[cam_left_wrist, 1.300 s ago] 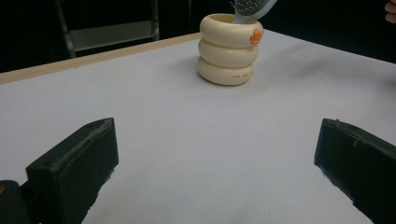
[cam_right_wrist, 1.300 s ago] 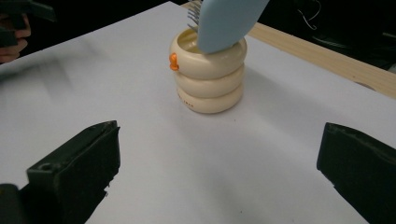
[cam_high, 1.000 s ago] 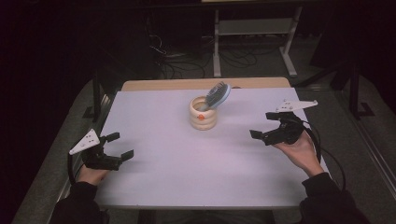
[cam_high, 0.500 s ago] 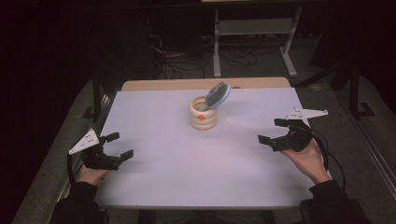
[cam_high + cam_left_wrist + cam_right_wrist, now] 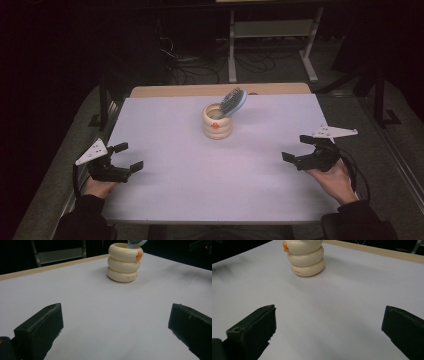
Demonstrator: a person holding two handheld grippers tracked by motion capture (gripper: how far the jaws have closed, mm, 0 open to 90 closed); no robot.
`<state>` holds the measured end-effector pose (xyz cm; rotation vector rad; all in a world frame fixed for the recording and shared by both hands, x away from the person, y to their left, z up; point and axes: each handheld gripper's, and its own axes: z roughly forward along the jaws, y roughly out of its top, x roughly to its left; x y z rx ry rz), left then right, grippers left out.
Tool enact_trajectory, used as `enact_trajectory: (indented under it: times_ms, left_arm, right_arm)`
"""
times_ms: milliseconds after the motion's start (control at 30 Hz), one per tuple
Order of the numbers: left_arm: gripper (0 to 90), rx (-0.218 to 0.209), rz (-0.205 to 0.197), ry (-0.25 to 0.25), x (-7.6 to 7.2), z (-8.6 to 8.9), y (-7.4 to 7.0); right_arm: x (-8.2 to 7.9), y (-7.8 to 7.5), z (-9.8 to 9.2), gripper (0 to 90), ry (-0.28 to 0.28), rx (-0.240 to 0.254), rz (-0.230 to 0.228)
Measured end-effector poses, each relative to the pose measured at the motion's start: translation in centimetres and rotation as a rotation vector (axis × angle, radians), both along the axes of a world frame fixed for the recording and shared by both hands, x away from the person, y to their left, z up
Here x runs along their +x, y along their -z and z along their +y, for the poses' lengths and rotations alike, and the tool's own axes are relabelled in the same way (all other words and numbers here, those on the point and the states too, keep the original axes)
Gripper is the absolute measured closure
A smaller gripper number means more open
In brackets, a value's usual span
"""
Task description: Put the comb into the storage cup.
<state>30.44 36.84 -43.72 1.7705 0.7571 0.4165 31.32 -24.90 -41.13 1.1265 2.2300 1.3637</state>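
Note:
A cream ribbed cup (image 5: 218, 122) with an orange mark stands at the back middle of the white table (image 5: 200, 170). A blue hairbrush (image 5: 232, 102) leans out of it, head up and to the right. The cup (image 5: 124, 262) appears ahead in the left gripper view, and the cup (image 5: 305, 257) also ahead in the right gripper view. My left gripper (image 5: 128, 156) rests open near the table's left edge, nothing between its jaws. My right gripper (image 5: 297, 148) is open near the right edge, likewise holding nothing.
A wooden strip (image 5: 220, 90) borders the table's far edge. Beyond it on the dark floor are cables (image 5: 190, 62) and a grey metal frame (image 5: 272, 35). A dark post (image 5: 103, 100) stands off the table's left side.
My right gripper has drawn back toward the person and to the right, away from the cup. The left gripper has stayed put.

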Motion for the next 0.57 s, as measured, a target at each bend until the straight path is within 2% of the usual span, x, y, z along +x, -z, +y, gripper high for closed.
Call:
enact_trajectory:
  times_ms: [200, 400, 567]
  left_arm:
    - [0.0, -0.001, 0.005, 0.0, 0.0, 0.0, 0.0]
    - [0.0, 0.005, 0.011, 0.003, 0.0, 0.0, 0.1]
    - [0.0, 0.01, 0.006, 0.007, 0.0, -0.1, 0.1]
  right_arm:
    - [-0.6, 1.0, 0.1, 0.0, 0.001, -0.026, -0.006]
    - [-1.1, 1.7, 0.8, 0.0, -0.005, -0.072, -0.001]
    - [-1.0, 1.8, 1.0, 0.0, -0.012, -0.072, -0.001]
